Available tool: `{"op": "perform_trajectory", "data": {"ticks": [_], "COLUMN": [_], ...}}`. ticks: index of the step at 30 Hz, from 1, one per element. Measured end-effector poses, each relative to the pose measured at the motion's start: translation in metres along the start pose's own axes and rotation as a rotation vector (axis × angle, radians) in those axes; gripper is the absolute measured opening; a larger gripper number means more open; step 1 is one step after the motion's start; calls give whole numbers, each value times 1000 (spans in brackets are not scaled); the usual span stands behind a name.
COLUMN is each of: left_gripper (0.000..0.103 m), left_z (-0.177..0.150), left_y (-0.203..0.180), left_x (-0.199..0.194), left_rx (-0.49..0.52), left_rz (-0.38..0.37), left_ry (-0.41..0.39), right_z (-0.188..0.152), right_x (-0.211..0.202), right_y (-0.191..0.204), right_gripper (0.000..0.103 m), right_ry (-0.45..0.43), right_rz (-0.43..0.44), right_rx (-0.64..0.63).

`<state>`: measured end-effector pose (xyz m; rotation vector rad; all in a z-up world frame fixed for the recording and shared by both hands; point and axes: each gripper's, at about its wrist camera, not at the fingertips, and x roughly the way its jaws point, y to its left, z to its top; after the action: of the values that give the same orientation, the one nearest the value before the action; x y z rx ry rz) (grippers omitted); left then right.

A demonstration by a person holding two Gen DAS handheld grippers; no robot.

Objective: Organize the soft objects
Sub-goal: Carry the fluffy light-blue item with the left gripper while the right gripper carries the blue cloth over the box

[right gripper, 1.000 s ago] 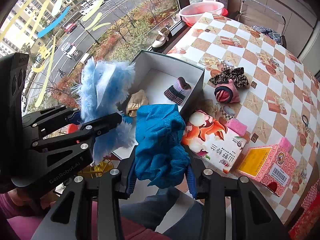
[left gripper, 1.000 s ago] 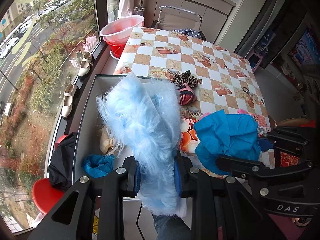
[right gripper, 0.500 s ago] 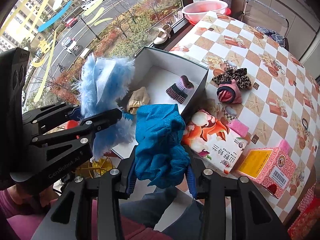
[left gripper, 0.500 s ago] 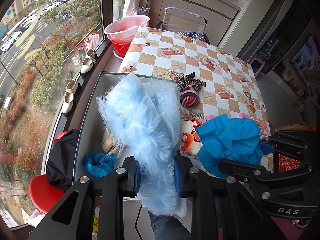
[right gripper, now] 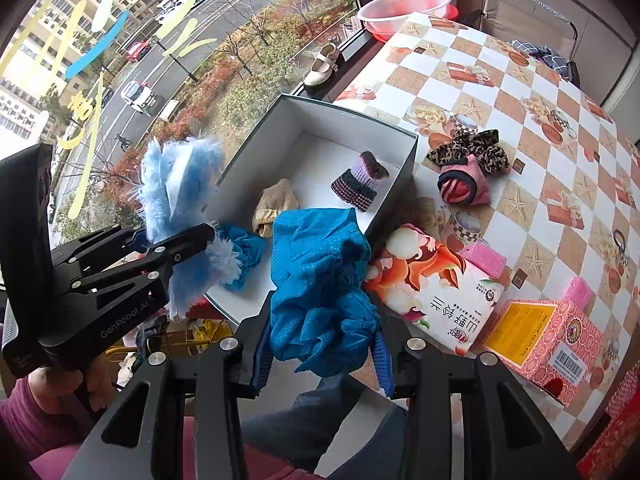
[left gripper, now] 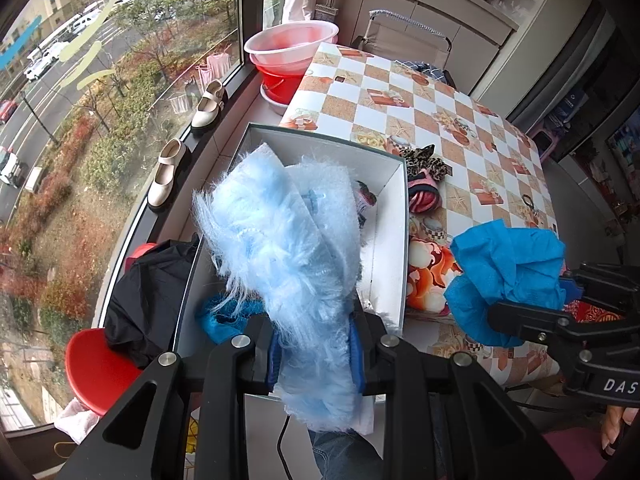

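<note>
**2 grippers holding soft items at the box**

Checkered tablecloth (right gripper: 520, 92) sitting beside a big street-facing window (left gripper: 100, 100). White box (right gripper: 400, 160) lying at the table edge. Left gripper (left gripper: 316, 354) clamping fluffy light-blue fabric (left gripper: 280, 240) over the box. Right gripper (right gripper: 320, 350) pinching crumpled blue cloth (right gripper: 320, 276) just beside it.

The left tongs (right gripper: 208, 236) carry "GenRobot.AI" in grey on their black body. The right tongs (left gripper: 568, 286) show the letters "DAS" at about 4 o'clock in the left wrist view. The tissue pack (right gripper: 440, 300) bears red Chinese characters. The pink box (right gripper: 552, 344) carries a barcode label whose digits are too small to read.
</note>
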<state>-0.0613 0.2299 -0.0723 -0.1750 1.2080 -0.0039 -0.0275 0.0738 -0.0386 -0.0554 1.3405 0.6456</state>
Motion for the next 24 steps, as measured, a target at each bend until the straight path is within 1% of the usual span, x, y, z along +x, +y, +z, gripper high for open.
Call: {"op": "perform_trajectory", "data": {"ticks": [6,13,24], "left_gripper": [30,30,30], "left_z": [-1,-5,1], "left_y": [7,14,20], "left_x": [11,16,30], "left_rx": [-16,-28,-45], "left_rz": [13,32,61], "left_ry": [18,28,44], "right_z": [7,17,35], "right_x": [11,18,32], "right_y": [12,21,36], "right_gripper": [43,43,43], "right_ry": [29,40,59], "right_rz": [-7,-8,-22], "right_rx": [-49,-90,-145]}}
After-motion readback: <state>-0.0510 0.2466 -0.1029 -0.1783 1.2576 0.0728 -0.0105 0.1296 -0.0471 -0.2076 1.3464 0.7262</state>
